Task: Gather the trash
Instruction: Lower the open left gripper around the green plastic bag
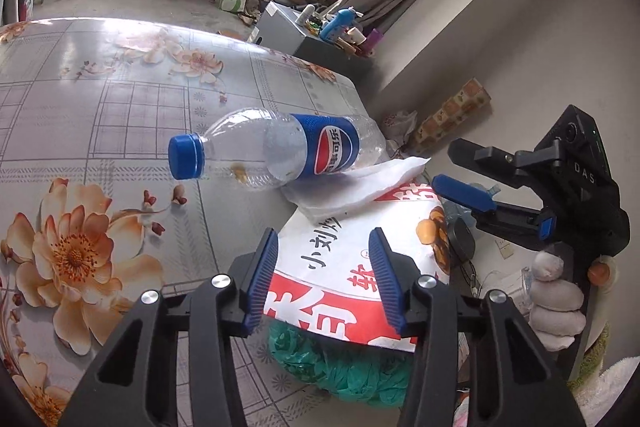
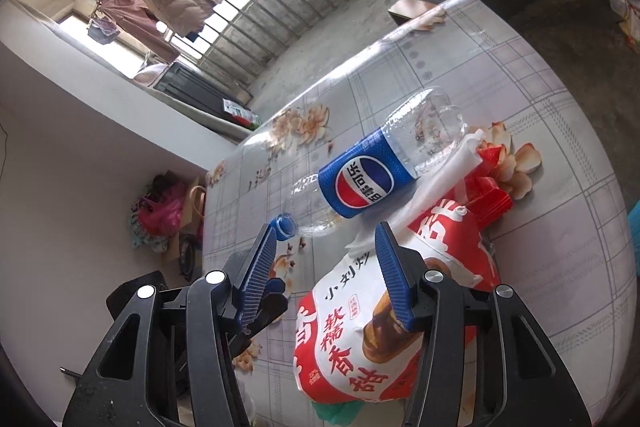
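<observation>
On the flowery table (image 1: 100, 99), at about nine o'clock in the left wrist view, big orange flowers are printed on the cloth. Near the middle lies an empty plastic bottle (image 1: 276, 153) on its side. Its blue cap (image 1: 186, 156) points to nine o'clock, and its other end rests on a white napkin (image 1: 360, 187). At six o'clock the left gripper (image 1: 324, 277) has its two blue pads apart. A red and white snack bag (image 1: 340, 267) sits between them, but the pads do not squeeze it. A green plastic bag (image 1: 340, 371) peeks out from under the snack bag. At three o'clock the right gripper (image 1: 472, 179) is held by a hand in a white glove (image 1: 556, 303).

From the right wrist view, the right gripper (image 2: 326, 273) is open too, with nothing pinched. The bottle cap is just past its left pad, and the snack bag lies by its right pad. A folded red bag (image 2: 490, 193) lies at two o'clock, beside the napkin.
</observation>
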The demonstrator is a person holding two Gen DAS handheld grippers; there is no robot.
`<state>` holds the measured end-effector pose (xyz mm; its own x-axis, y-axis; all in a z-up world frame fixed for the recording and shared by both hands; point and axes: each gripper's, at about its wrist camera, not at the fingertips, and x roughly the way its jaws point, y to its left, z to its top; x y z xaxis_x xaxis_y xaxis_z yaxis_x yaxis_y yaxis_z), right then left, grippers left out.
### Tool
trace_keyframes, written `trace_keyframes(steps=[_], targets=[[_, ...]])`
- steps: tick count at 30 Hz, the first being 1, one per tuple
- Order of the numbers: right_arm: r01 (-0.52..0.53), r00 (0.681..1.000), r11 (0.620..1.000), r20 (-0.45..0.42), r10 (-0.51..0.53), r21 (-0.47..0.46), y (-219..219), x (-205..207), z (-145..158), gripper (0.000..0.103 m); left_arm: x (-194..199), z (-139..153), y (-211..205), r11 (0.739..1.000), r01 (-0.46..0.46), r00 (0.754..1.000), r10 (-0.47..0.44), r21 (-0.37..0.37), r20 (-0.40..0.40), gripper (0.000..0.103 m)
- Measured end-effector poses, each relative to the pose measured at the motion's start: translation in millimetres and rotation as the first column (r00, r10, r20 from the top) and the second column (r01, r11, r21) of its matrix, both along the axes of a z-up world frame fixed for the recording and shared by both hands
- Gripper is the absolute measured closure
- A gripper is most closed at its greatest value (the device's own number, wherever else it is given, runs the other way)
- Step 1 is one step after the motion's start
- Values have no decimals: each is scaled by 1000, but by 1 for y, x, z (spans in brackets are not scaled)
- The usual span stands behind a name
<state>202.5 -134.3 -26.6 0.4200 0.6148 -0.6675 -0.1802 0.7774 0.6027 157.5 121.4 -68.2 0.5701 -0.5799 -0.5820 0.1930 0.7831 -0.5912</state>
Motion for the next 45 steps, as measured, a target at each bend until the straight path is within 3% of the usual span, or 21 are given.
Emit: trace_keyframes(steps=[6, 18, 28, 39, 45], targets=[[21, 999, 999, -29, -22, -44, -7, -4, -13, 64, -6, -16, -20, 998, 64, 996, -64, -6, -61, 58], [41, 999, 998, -25, -42, -51, -11, -6, -9, 63, -13, -14, -50, 991, 133, 988, -135, -27, -72, 58], [55, 999, 998, -1, -55, -35, -19, -8, 0, 61, -13, -4, -34, 996, 84, 996, -85, -28, -23, 58], [28, 999, 999, 46, -27, -27, -25, -22, 8, 61, -23, -1, -1, 1000, 20, 1000, -20, -10, -21, 58], [-55, 995, 998, 80, 56, -9, -27, -44, 11, 60, -45, 0, 16, 1000, -9, 1000, 10, 23, -27, 55]])
